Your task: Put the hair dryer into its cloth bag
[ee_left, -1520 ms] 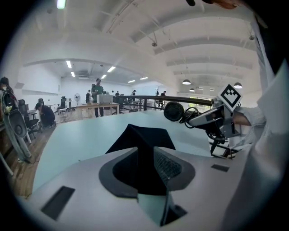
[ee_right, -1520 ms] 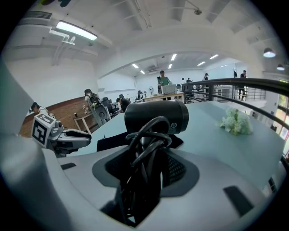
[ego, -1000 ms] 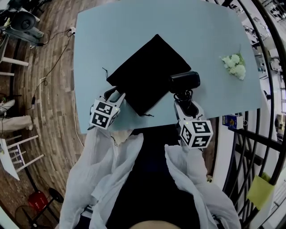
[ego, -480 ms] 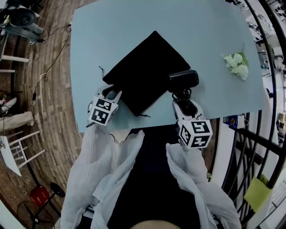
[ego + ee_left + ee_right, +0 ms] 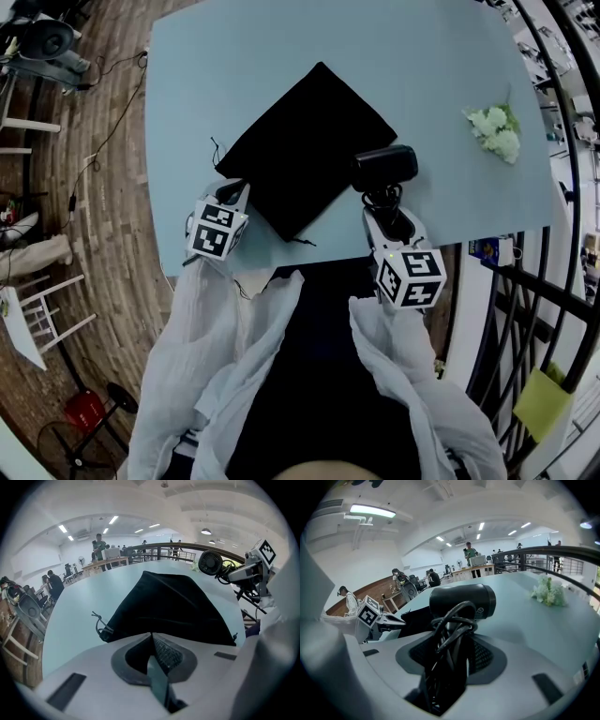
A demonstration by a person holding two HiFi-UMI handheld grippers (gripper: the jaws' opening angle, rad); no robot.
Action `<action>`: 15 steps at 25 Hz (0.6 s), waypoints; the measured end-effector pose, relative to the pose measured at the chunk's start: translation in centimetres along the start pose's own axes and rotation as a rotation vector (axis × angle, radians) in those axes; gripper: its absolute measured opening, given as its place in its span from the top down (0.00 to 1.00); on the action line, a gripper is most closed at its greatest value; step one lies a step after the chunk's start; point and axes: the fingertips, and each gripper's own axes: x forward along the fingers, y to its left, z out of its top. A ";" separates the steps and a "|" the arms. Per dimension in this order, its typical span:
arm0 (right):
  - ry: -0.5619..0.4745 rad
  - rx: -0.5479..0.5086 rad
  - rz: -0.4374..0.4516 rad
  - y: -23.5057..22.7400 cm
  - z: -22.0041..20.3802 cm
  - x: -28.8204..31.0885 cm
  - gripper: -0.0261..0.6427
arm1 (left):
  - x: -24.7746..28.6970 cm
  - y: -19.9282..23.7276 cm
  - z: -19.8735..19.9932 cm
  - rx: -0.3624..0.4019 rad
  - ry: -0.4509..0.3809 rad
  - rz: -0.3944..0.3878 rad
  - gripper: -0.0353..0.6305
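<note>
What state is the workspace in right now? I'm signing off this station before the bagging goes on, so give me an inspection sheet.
Surface: light blue table, flat.
Job's things: black cloth bag lying flat; hair dryer by its right corner, not inside.
Clutter: bunch of white flowers at the table's right.
Grippers: left gripper jaws have just closed together at the bag's near left edge, and whether cloth is pinched is unclear; right gripper shut on the dryer's handle.
Cables: dryer's cord wound round its handle.
Surroundings: wooden floor, dark railing at right, people at desks beyond.
</note>
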 end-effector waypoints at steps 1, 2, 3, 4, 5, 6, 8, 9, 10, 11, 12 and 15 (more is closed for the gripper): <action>-0.001 0.001 -0.001 0.0 0.0 -0.1 0.66 | 0.0 -0.2 0.1 -0.008 -0.006 -0.003 0.91; -0.003 0.002 -0.003 0.0 0.0 -0.2 0.66 | -0.1 -0.5 0.2 -0.019 -0.017 -0.008 0.92; -0.005 0.002 -0.004 0.0 0.0 -0.3 0.66 | -0.2 -0.9 0.5 -0.033 -0.032 -0.018 0.92; -0.008 0.002 -0.005 -0.1 0.0 -0.4 0.66 | -0.2 -1.5 0.9 -0.051 -0.051 -0.032 0.92; -0.011 0.002 -0.006 -0.2 0.0 -0.6 0.66 | -0.3 -2.1 1.5 -0.071 -0.071 -0.051 0.92; -0.014 0.002 -0.007 -0.3 0.0 -0.8 0.66 | -0.4 -2.8 2.0 -0.089 -0.090 -0.071 0.92; -0.019 0.005 -0.012 -0.6 -0.2 -1.3 0.66 | -0.4 -4.3 3.3 -0.101 -0.120 -0.107 0.92; -0.020 0.007 -0.015 -0.8 -0.3 -1.5 0.66 | -0.4 -4.9 4.0 -0.094 -0.133 -0.119 0.92; -0.021 0.009 -0.018 -1.0 -0.4 -1.7 0.66 | -0.4 -5.5 4.8 -0.085 -0.148 -0.131 0.92; -0.021 0.008 -0.020 -1.1 -0.5 -2.0 0.66 | -0.5 -5.9 5.6 -0.080 -0.164 -0.144 0.92; -0.021 0.005 -0.021 -1.2 -0.6 -2.2 0.66 | -0.6 -6.3 6.5 -0.085 -0.181 -0.161 0.92; -0.020 -0.011 0.000 -0.9 -1.1 -3.2 0.66 | -0.8 -7.3 9.2 -0.093 -0.219 -0.217 0.92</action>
